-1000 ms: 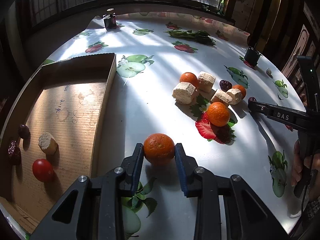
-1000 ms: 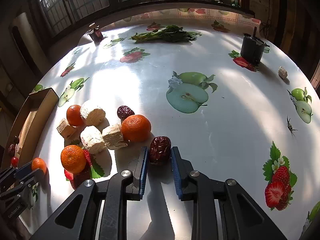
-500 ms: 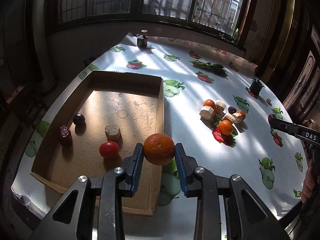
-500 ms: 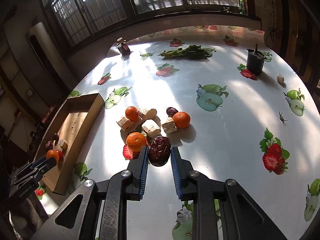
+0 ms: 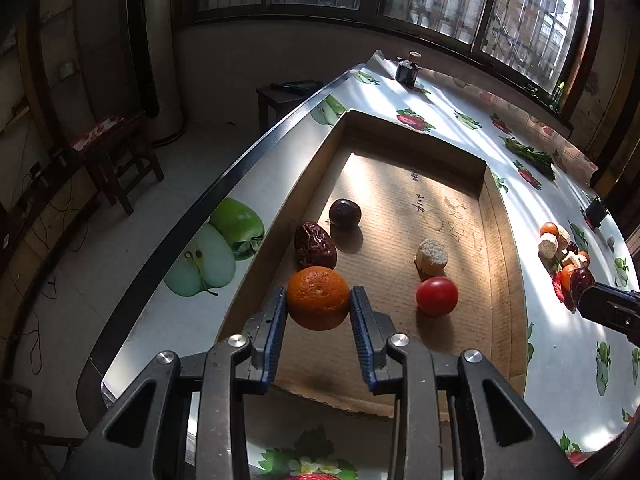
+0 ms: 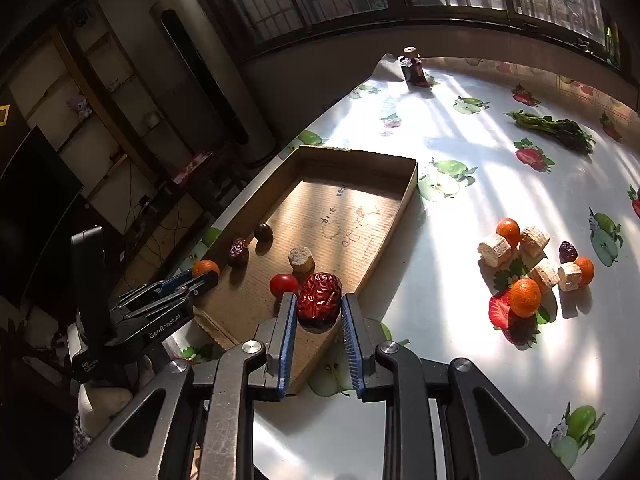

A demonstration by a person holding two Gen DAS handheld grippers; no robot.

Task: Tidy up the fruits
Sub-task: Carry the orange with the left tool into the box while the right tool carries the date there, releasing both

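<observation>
My left gripper (image 5: 319,307) is shut on an orange tangerine (image 5: 319,298) and holds it above the near left corner of the cardboard tray (image 5: 498,216). My right gripper (image 6: 319,309) is shut on a wrinkled red date (image 6: 319,299) above the tray's (image 6: 412,178) near right edge. In the tray lie a red date (image 5: 315,245), a dark round fruit (image 5: 345,212), a beige cylinder piece (image 5: 431,256) and a red tomato (image 5: 437,296). The left gripper also shows in the right wrist view (image 6: 208,274), the right gripper in the left wrist view (image 5: 584,290).
On the fruit-print tablecloth right of the tray lie several tangerines (image 6: 525,297), beige cylinder pieces (image 6: 494,249) and a dark date (image 6: 567,251). Green vegetables (image 6: 554,130) and a small dark bottle (image 6: 412,66) stand farther back. The table edge (image 5: 224,184) runs left of the tray.
Both grippers have lifted their fruit off the table and carried it left over the tray. The left one has moved to the tray's near left corner, the right one to its right edge.
</observation>
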